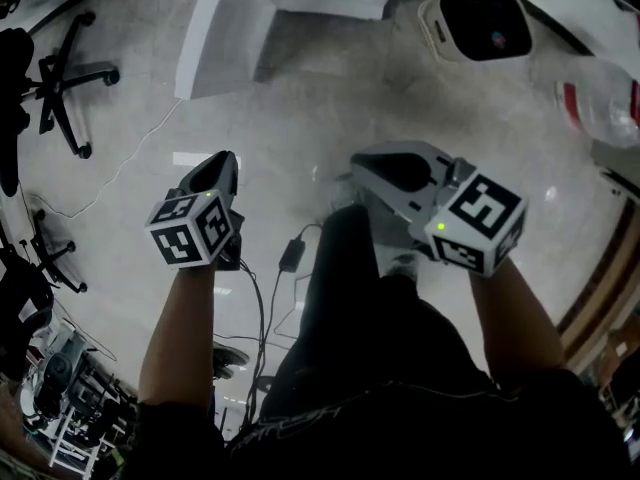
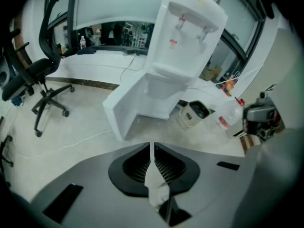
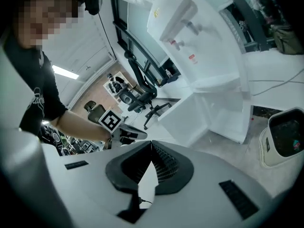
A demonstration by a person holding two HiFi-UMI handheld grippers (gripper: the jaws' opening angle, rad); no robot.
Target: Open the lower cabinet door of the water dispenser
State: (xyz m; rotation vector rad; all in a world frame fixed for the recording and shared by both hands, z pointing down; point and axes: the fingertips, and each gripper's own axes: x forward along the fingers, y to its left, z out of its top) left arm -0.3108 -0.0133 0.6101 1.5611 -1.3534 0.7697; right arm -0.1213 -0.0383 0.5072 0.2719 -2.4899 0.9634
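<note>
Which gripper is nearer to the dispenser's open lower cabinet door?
Left. The left gripper sits just below the open door in the head view; the right gripper is farther off toward that view's right.

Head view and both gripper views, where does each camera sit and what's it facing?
Head view: on the person's head, facing steeply down at the floor; shows both forearms, legs, left hand-held gripper and right hand-held gripper.
Left gripper view: rides the left hand-held gripper, looking along its shut jaws at the water dispenser and its open lower door.
Right gripper view: rides the right hand-held gripper, facing the same dispenser; shows the person's left forearm.
Shared: both gripper views show the dispenser's open door.
</note>
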